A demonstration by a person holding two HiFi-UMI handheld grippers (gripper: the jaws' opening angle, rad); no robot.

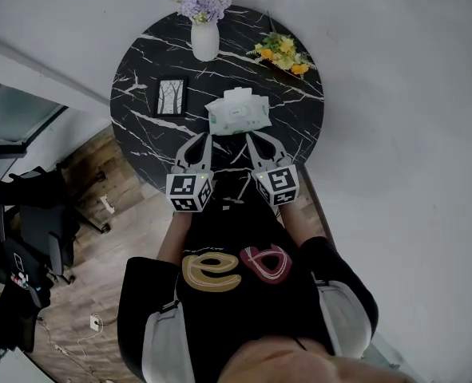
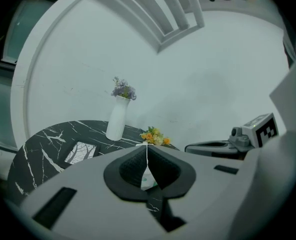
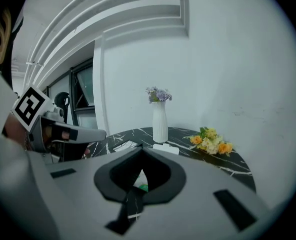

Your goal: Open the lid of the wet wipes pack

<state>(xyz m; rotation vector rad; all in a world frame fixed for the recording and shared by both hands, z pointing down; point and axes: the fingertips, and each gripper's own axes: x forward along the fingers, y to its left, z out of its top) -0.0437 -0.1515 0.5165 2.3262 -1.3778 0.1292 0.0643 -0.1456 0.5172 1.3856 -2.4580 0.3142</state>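
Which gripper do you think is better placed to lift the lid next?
Right, probably: the left gripper seems to pinch the wet wipes pack by its edge, steadying it; the right gripper is shut on nothing visible.

Soft even daylight, fisheye edges, sharp

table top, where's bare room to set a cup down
Bare marble left of the picture frame, and right of the wet wipes pack below the yellow flowers. Crowded near the left gripper and right gripper.

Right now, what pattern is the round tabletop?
The tabletop is black marble with white veins. It shows best in the head view.
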